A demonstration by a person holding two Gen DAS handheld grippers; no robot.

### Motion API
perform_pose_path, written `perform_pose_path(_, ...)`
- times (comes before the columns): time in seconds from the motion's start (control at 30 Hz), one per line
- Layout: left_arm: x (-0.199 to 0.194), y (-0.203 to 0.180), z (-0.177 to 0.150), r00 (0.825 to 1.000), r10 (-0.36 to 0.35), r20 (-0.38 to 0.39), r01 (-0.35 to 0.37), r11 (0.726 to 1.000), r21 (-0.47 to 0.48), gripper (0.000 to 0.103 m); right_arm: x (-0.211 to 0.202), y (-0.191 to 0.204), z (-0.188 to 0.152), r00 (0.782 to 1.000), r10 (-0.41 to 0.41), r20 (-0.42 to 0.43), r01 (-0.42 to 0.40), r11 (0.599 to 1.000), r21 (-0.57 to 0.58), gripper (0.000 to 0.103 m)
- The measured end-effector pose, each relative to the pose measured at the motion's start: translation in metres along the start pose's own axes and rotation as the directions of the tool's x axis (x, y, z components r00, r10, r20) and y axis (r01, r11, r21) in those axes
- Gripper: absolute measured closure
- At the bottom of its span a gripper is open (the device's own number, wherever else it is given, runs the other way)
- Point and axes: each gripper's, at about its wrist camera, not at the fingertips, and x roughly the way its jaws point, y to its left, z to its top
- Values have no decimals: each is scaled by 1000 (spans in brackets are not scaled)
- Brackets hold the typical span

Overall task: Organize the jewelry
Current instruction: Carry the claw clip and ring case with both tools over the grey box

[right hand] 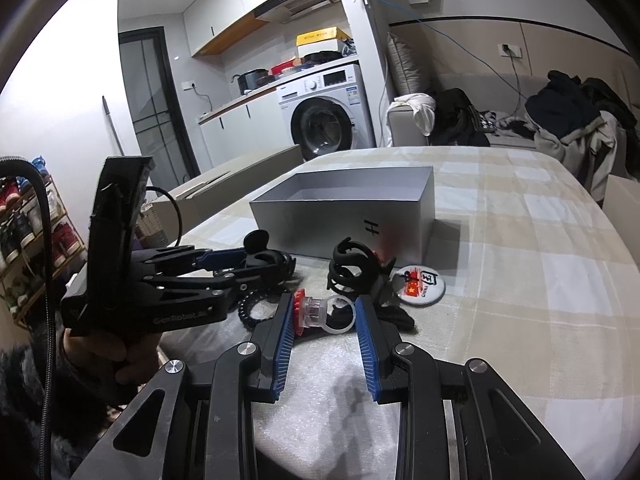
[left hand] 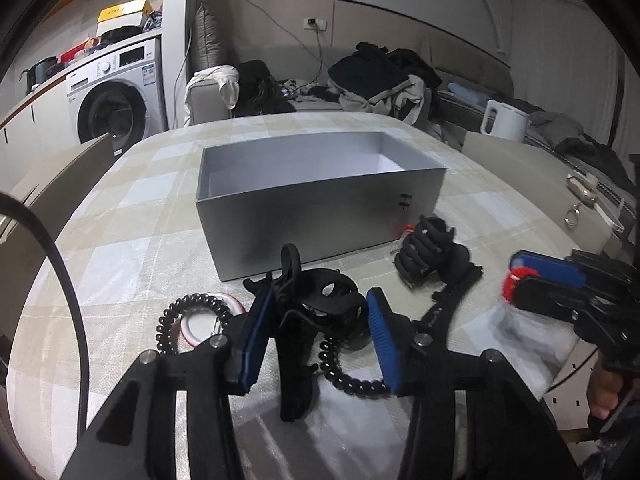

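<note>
Right gripper [right hand: 320, 316]: pads pinch a clear plastic ring [right hand: 326, 312] end to end, its red top against one pad, its loop against the other, lifted just above the worktop [right hand: 520, 300]. The ring looks light, hard and slick; clear plastic could crack or pop out sideways if squeezed harder, so this end-to-end hold with modest pressure seems right.

Left gripper [left hand: 320, 320]: jaws part-spread around a black hair claw [left hand: 320, 300]. The left pad looks to touch the claw's side; the right pad stands just clear. No firm pinch as far as I can tell. The claw is stiff and light, with curved teeth and a spring hinge; take it across the solid body, not the teeth.

Under and beside that claw lies a black coil hair tie [left hand: 176, 316], soft, stretchy, likely to snag and drag along. A 2nd black claw [left hand: 424, 252] sits near the box corner. A round badge [right hand: 420, 282] lies flat on the worktop, thin, hard to get under.

Grey box [left hand: 320, 224]: open-topped, just behind the pile. The part of its floor that shows is bare.
</note>
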Motion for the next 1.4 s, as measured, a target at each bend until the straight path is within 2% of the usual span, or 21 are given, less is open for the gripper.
perform_pose_path(0.1, -6, -3, 0, 1000, -1, 26, 0, 1000, 19, 62, -2, -2, 1, 1000, -3, 9, 2, 1000, 10, 74)
perform_pose_path(0.33, -20, 1, 15, 996, -11, 88, 12, 1000, -10, 62, -4, -11, 11, 999, -13, 31, 11, 998, 57, 74)
perform_pose_path(0.4, -25, 1, 21, 993, -6, 114, 8, 1000, -19, 62, -5, -16, 21, 999, -22, 44, 18, 996, 87, 74)
perform_pose_path(0.57, -31, 10, 41, 986, -30, 163, 39, 998, -56, 62, -13, -30, 46, 996, 8, 88, -24, 982, 188, 74)
perform_pose_path(0.77, -27, 20, 53, 981, -23, 190, 43, 994, -103, 62, -16, -32, 70, 993, -6, 116, -18, 980, 199, 74)
perform_pose_path(0.9, -26, 25, 57, 980, -19, 197, 45, 991, -129, 62, -12, -34, 84, 993, 38, 116, -65, 967, 246, 74)
perform_pose_path(1.23, -36, 31, 87, 973, 17, 229, 10, 993, -118, 62, -18, -19, 152, 994, 32, 107, -47, 989, 142, 74)
perform_pose_path(1.4, -19, 37, 90, 980, 18, 200, 14, 988, -154, 62, 2, -20, 159, 998, 28, 51, -34, 992, 124, 74)
